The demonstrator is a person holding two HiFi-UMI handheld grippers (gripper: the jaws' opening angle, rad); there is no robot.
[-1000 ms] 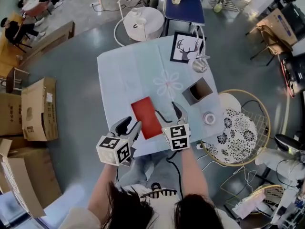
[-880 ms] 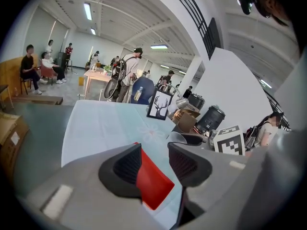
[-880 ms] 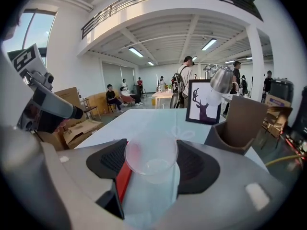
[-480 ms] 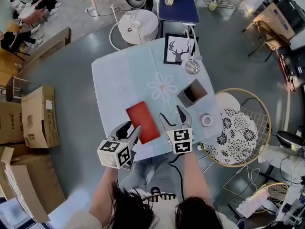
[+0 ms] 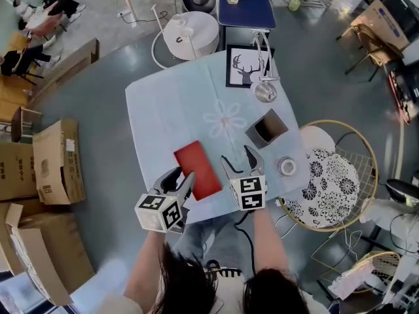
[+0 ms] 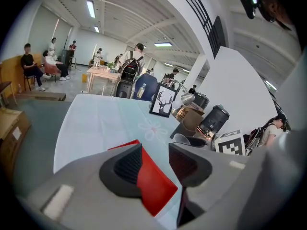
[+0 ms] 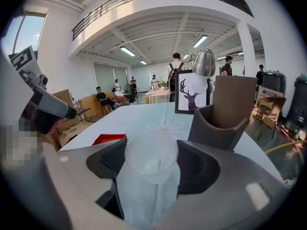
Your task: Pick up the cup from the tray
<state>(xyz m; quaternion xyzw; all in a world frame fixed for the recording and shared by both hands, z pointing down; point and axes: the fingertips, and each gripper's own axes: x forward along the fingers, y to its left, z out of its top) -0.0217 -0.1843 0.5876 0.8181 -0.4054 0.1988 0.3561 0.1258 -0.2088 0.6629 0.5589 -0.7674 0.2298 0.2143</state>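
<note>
A clear plastic cup [image 7: 150, 152] lies between my right gripper's [image 7: 149, 170] two pads, which touch its sides; it is held just above the pale blue table [image 5: 163, 110]. In the head view that gripper [image 5: 238, 163] is near the table's front edge, right of the red tray [image 5: 196, 169], and the cup is hard to see there. The flat tray holds nothing. My left gripper [image 5: 181, 176] is open over the tray's near left corner. Between its jaws [image 6: 156, 159] only the red tray [image 6: 156, 188] shows.
Right of the grippers are a brown open box [image 5: 268, 128] and a small tape roll [image 5: 286, 167]. A deer picture [image 5: 247, 67] and a metal lamp [image 5: 265, 91] stand at the far edge. A wicker chair [image 5: 330, 178] sits at the table's right.
Both grippers hold nearly the same places by the front edge, the right one still around the cup. The head view has shifted slightly.
</note>
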